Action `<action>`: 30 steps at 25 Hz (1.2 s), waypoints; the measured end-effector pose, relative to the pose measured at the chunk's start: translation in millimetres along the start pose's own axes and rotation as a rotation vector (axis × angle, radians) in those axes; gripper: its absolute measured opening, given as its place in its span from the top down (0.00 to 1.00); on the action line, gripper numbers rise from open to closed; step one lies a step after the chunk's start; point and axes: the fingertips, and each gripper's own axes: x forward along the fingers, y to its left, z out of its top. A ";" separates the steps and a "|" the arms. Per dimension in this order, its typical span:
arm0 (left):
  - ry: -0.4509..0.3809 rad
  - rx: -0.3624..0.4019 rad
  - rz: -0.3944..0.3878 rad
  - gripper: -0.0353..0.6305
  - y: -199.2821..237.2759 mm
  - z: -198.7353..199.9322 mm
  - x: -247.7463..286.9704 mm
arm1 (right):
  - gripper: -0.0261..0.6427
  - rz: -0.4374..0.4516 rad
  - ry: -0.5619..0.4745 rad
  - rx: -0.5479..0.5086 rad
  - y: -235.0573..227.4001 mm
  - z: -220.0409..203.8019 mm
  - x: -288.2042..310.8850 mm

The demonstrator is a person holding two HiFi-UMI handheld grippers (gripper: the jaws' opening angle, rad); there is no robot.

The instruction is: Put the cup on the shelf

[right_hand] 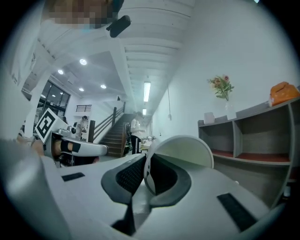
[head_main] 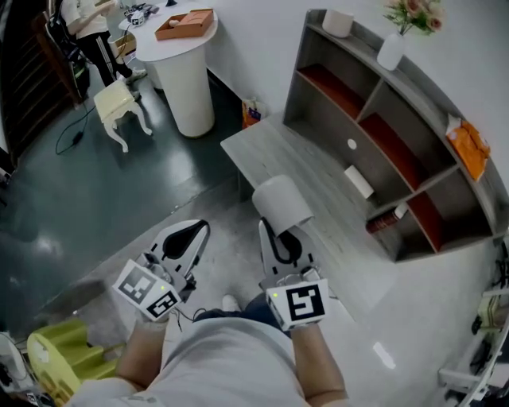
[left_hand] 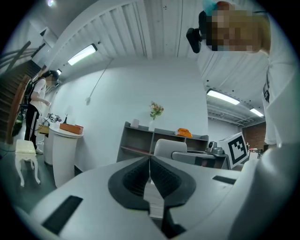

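A white paper cup [head_main: 281, 202] is held in the air in front of me, its rim pinched between the jaws of my right gripper [head_main: 280, 230]. In the right gripper view the cup [right_hand: 185, 149] lies on its side with its wall clamped by the black pads, where the right gripper [right_hand: 146, 172] is shut on it. My left gripper [head_main: 188, 235] hangs beside it, shut and empty; the left gripper [left_hand: 150, 174] shows its pads pressed together. The grey shelf [head_main: 398, 127] with red-floored compartments stands ahead on the right, beyond the cup.
A low grey table [head_main: 294, 163] lies between me and the shelf, with a small white box [head_main: 359, 181] on it. A white vase with flowers [head_main: 393, 49] and an orange thing [head_main: 469, 147] sit on the shelf top. A round white pedestal [head_main: 187, 75], white stool [head_main: 119, 107] and a person [head_main: 87, 24] stand far left.
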 end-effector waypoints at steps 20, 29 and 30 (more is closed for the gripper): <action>0.012 -0.028 0.046 0.92 131.1 12.6 111.2 | 0.91 0.026 0.015 0.010 -88.3 -9.6 153.4; 0.026 -0.030 0.065 0.92 167.6 22.4 188.5 | 0.90 0.035 0.037 0.016 -159.4 -14.9 204.8; 0.028 -0.030 0.062 0.92 169.3 23.6 197.7 | 0.90 0.034 0.043 0.017 -167.7 -16.2 208.0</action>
